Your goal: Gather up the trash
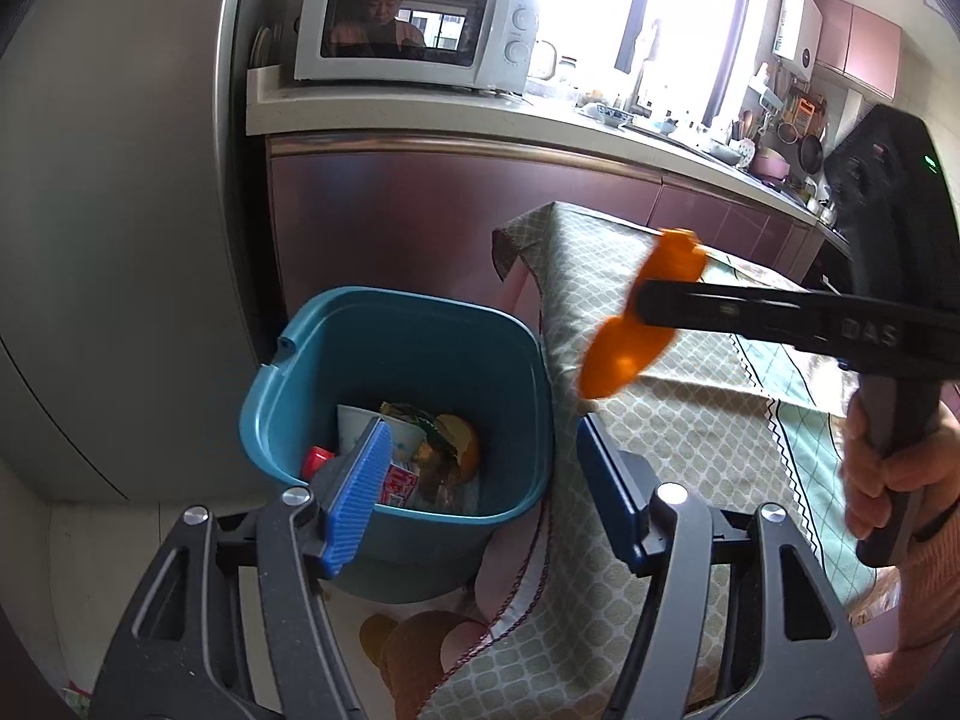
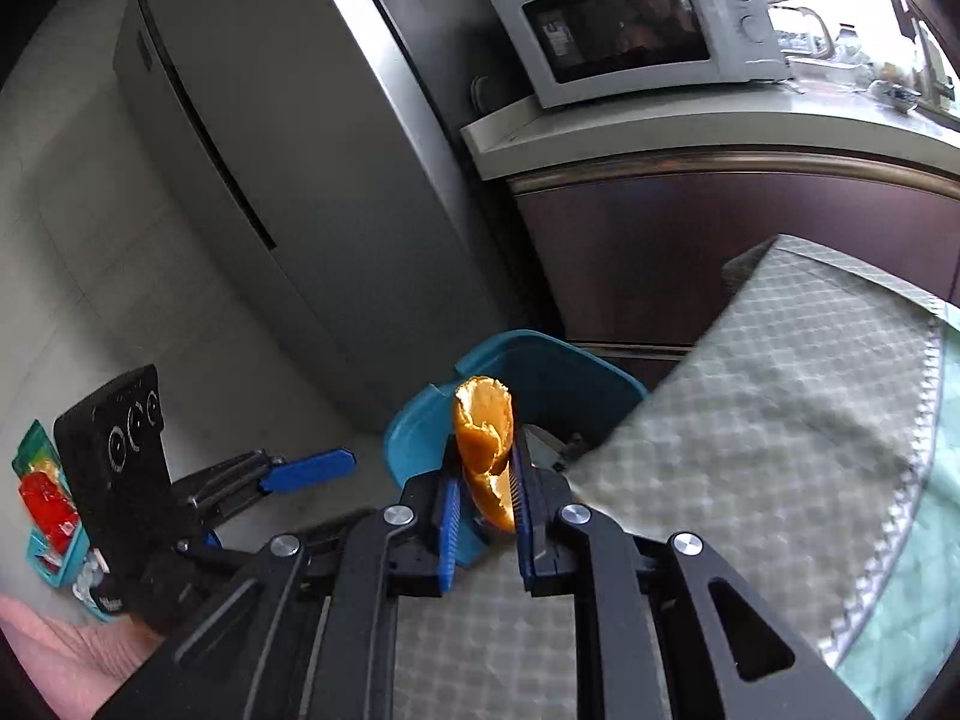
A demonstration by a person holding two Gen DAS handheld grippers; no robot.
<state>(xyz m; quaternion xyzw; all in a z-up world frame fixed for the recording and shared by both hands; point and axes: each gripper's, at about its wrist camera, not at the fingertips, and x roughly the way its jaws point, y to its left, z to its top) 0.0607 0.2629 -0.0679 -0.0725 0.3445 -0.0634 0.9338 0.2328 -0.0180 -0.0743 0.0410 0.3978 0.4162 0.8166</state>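
Right gripper [image 2: 485, 501] fingers pinch a curled, waxy orange peel [image 2: 485, 438] by the teal plastic bin [image 1: 336, 348]; left gripper [image 1: 480, 480] is half open, holding nothing.

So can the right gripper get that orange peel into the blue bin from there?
Probably yes: the right gripper pinches the orange peel above the table's edge beside the blue bin, whose top is open.

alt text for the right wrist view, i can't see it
The right tool pinches a curled orange peel just short of a blue bin beside a cloth-covered table. The left tool sits lower left, with a fridge and microwave behind.
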